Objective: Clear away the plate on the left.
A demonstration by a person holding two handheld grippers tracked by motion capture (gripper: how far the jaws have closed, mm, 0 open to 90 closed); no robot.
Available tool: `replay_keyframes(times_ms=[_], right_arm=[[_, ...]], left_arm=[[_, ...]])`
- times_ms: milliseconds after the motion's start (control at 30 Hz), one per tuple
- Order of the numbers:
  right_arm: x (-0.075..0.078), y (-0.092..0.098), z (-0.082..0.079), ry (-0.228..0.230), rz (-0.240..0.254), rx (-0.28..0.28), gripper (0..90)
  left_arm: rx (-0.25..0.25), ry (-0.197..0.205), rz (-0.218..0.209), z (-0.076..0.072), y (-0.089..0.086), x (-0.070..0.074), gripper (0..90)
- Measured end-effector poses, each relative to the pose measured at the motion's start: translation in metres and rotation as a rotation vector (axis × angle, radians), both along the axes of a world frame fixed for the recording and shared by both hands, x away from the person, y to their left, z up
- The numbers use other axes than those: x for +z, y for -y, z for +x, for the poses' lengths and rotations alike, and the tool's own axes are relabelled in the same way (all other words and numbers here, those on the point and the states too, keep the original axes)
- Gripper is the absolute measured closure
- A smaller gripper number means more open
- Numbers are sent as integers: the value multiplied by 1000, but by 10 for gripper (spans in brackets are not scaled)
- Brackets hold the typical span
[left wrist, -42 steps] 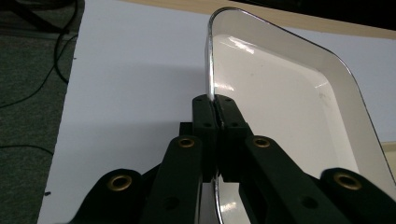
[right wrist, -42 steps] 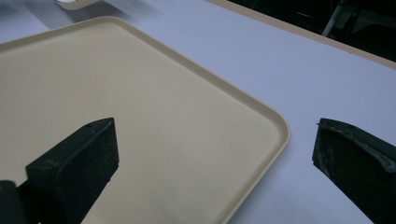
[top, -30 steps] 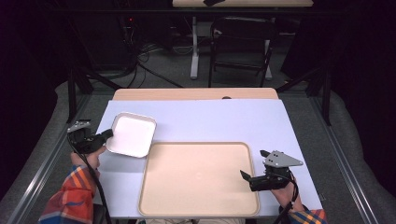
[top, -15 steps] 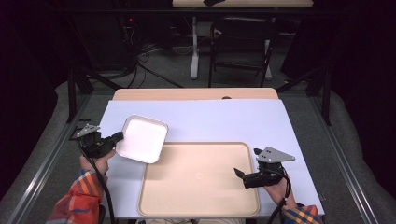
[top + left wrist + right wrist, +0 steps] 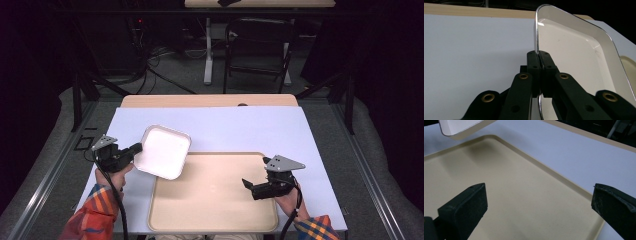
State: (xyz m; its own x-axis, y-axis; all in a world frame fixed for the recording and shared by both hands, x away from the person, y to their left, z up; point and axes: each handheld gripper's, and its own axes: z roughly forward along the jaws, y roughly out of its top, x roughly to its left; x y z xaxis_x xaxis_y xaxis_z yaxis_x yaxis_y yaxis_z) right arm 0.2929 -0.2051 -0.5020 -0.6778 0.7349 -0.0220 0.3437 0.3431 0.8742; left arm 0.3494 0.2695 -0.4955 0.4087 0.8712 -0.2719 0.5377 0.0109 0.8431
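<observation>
Left claw [image 5: 136,148] is pinching the rim of a white square dish [image 5: 162,151], its two black jaws pressed together on the thin edge; in the left gripper view the claw [image 5: 539,62] bites the dish [image 5: 574,55] at the middle of one side, and the dish stands tilted up with its shallow inside facing right. From the high view the dish is held off the bench [image 5: 225,125], angled, with its far corner hanging over the top left corner of the beige tray [image 5: 212,195]. The hand [image 5: 112,172] on that gripper comes up from the bottom left, with a plaid orange sleeve [image 5: 95,215] behind it.

Right claw [image 5: 246,183] is spread wide with nothing between the jaws. It hovers over the right part of the tray and points left across it. In the right gripper view the claw [image 5: 539,202] looks down onto the bare tray [image 5: 506,195], one jaw at each side of the picture, and a corner of the dish [image 5: 459,126] shows at the top left, above the tray's far corner. The tray's raised rim runs diagonally, and beyond it lies the pale blue-white cover of the bench [image 5: 579,157].

The tray lies flat at the near edge of the bench, roughly centred. A wooden strip [image 5: 210,100] of the bench shows at the far side, past the cover.
</observation>
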Motion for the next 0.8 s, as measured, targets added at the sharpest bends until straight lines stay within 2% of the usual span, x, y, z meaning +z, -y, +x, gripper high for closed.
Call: replay_keyframes(times_ms=[167,800], right_arm=[[1,-6,3,-11,20,0,0],[2,-33,7,-25,16,68,0]], left_arm=[[-16,12,-13,-4,10,1,882],[-83,49,-23,-13,40,6,882]])
